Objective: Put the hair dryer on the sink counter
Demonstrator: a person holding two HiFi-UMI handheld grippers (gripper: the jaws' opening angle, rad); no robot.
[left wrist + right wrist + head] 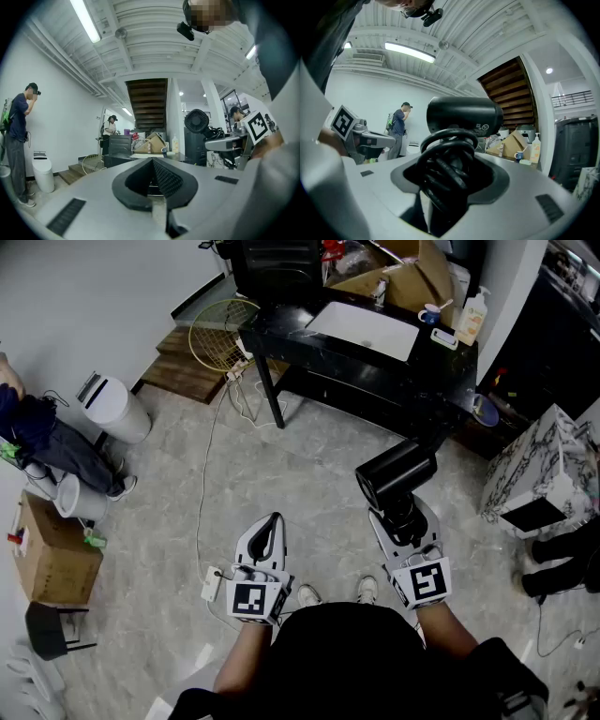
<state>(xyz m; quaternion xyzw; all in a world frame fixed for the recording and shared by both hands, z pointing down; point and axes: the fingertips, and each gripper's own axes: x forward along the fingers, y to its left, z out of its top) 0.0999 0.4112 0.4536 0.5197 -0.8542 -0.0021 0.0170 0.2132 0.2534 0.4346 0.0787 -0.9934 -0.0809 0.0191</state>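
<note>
A black hair dryer [396,472] with its cord coiled round the handle is held over the floor, with my right gripper [403,514] shut on it. In the right gripper view the dryer's barrel [464,115] lies crosswise above the jaws, and the cord loops [446,164] fill the gap between them. My left gripper [272,523] is shut and holds nothing, its pads [161,178] meeting at the tip. The black sink counter [439,371] with a white basin [364,329] stands ahead, a few steps away.
On the counter are a soap bottle [473,315], a mug [429,313] and a cardboard box [394,277]. A white bin [117,409], a brown box [52,554] and a person's legs are left. A white cable [208,474] crosses the floor. A marbled box [539,470] stands right.
</note>
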